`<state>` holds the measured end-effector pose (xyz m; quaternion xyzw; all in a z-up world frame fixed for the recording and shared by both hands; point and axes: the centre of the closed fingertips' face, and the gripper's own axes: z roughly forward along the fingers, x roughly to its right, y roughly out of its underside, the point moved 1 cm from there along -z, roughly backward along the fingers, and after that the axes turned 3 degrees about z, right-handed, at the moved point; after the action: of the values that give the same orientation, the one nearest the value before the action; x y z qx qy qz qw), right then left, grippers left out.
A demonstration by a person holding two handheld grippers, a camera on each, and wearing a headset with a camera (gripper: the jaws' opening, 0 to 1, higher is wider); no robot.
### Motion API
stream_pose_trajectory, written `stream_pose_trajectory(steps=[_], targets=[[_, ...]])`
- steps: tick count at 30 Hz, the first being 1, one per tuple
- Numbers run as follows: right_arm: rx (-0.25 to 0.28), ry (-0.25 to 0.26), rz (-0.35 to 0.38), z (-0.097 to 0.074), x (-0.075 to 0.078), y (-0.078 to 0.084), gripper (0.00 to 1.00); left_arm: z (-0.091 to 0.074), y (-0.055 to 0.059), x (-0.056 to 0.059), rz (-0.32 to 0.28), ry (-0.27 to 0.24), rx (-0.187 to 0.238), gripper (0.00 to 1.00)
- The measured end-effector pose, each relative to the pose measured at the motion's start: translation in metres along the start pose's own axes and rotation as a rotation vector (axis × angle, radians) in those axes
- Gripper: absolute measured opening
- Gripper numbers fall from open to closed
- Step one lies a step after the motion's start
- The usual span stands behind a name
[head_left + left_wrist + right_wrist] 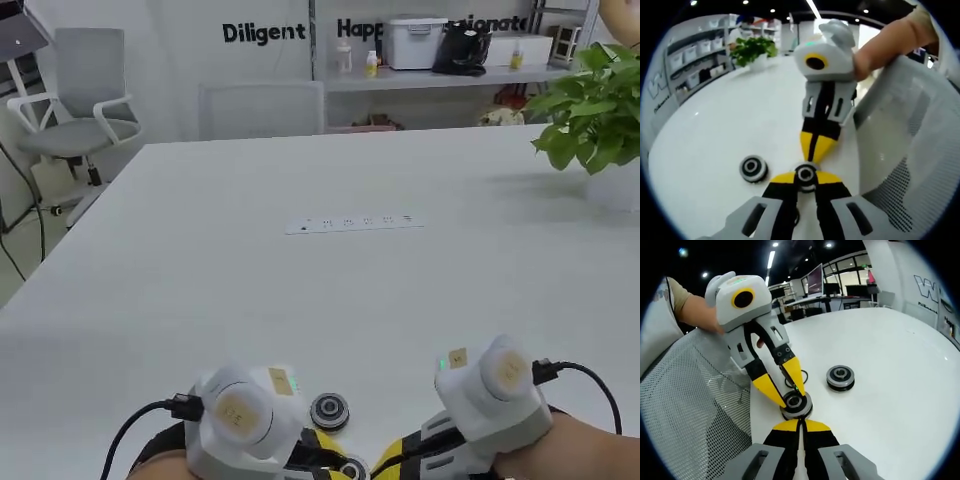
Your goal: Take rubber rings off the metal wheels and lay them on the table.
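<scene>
Low centre of the head view: two grippers meet over the white table (300, 300). The left hand-held gripper (806, 179) is clamped on a wheel (796, 404), one yellow tip being set on each side of it. The wheel is held flat, axle upright, at or just above the table near its edge. The right hand-held gripper (802, 426) is brought in from the opposite side, jaws together, tips touching the near rim of the wheel. Whether rubber is pinched cannot be told. The coming pull is judged to run back along the right gripper's own axis, away from the left one. A second wheel (841, 377) is seen apart from both grippers, at the upper right of the clamped one in the right gripper view. It is a grey metal disc with a dark hub, and a black ring (840, 386) is carried round its rim.
</scene>
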<state>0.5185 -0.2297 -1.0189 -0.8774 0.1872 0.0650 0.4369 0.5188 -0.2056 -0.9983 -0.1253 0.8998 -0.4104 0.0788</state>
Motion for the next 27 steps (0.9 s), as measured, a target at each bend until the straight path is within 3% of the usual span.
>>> stream_pose_trajectory(steps=[5, 15, 16, 18, 27], targets=[[-0.014, 0.005, -0.011, 0.000, 0.000, -0.001, 0.00, 0.000, 0.000, 0.000, 0.019, -0.009, -0.018, 0.13], [0.043, -0.008, 0.114, -0.006, 0.004, -0.003, 0.00, 0.000, 0.000, 0.000, 0.007, -0.010, -0.018, 0.12], [0.082, -0.003, 0.148, -0.008, 0.007, -0.010, 0.00, 0.000, 0.000, 0.001, 0.005, -0.009, -0.018, 0.12], [0.110, -0.013, 0.186, -0.011, 0.007, -0.015, 0.00, 0.001, 0.000, 0.001, -0.002, -0.006, -0.017, 0.12], [0.126, -0.035, 0.234, -0.011, 0.004, -0.014, 0.00, 0.002, -0.001, 0.001, -0.003, -0.014, -0.029, 0.12]])
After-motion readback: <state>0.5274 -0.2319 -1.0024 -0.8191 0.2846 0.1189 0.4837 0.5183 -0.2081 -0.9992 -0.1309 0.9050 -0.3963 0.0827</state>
